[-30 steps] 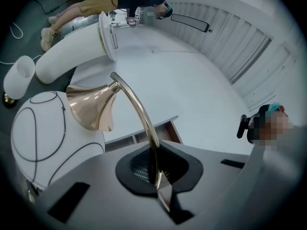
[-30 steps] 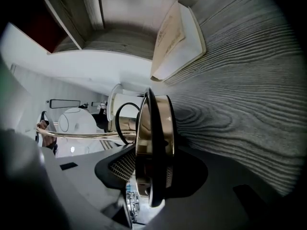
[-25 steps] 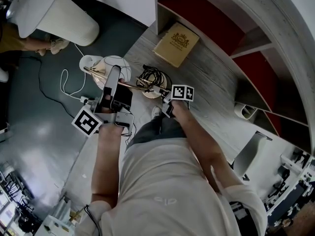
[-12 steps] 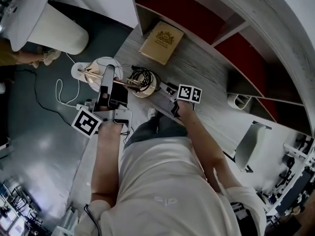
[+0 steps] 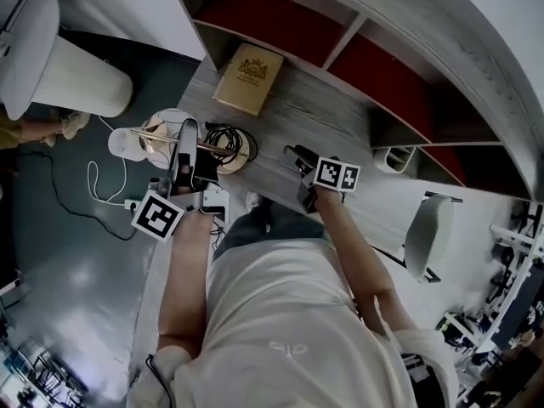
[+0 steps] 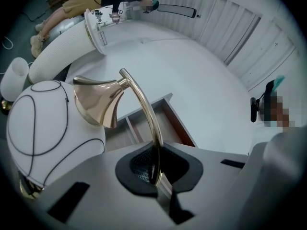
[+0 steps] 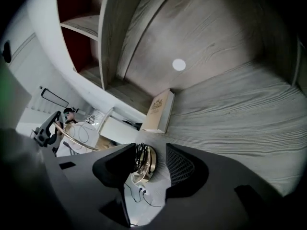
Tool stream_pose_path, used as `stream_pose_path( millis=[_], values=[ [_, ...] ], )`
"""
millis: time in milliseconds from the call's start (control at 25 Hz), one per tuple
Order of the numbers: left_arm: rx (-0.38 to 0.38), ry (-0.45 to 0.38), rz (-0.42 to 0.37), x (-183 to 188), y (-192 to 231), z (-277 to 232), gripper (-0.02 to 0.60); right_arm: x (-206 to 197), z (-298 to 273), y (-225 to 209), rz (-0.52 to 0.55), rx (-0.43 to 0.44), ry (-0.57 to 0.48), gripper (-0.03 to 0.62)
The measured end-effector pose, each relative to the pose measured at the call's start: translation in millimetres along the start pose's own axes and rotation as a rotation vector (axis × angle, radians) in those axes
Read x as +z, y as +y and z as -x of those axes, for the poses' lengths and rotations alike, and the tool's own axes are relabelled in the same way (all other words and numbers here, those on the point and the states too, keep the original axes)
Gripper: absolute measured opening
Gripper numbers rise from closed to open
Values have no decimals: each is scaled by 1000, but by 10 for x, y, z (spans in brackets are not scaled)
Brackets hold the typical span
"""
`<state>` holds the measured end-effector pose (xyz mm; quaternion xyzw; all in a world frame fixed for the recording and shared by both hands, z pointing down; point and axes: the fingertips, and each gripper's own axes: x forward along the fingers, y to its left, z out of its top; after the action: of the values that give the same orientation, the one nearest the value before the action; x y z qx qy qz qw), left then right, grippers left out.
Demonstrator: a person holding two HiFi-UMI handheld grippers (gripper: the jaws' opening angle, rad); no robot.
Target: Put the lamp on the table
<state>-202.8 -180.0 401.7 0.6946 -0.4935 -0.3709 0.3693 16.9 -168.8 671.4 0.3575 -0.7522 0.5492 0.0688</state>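
Observation:
The lamp has a white globe shade [image 5: 161,130] [image 6: 41,123], a thin gold arm [image 5: 217,147] [image 6: 144,109] and a round gold base [image 5: 228,150] [image 7: 143,161] wrapped in coiled black cable. It hangs tilted at the left edge of the wooden table [image 5: 340,117], held by its arm. My left gripper [image 5: 189,138] [image 6: 157,174] is shut on the gold arm. My right gripper [image 5: 295,154] [image 7: 150,166] stands open over the table, right of the base and clear of it. Its jaws have just been closing with nothing between them; the base only shows beyond the gap.
A tan book [image 5: 247,78] [image 7: 160,110] lies on the table near the shelf unit [image 5: 280,15] with red-backed compartments. A white round stool [image 5: 72,70] and a white cable [image 5: 102,189] are on the floor at the left. A white chair [image 5: 429,236] stands at the right.
My right gripper has drawn away to the right from the lamp base, which it was at a second ago. The left gripper still holds the gold arm and has shifted a little with the lamp.

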Motion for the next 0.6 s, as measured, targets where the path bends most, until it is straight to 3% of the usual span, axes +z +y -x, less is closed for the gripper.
stream_pose_path(
  millis=[360,600],
  values=[
    [14,59,-75,-326,-66,45,15,286,641,412,223,-20,-117,107],
    [32,122,-116,-589,-104,83,17,374,893,740,382,-17,-149,84]
  ],
)
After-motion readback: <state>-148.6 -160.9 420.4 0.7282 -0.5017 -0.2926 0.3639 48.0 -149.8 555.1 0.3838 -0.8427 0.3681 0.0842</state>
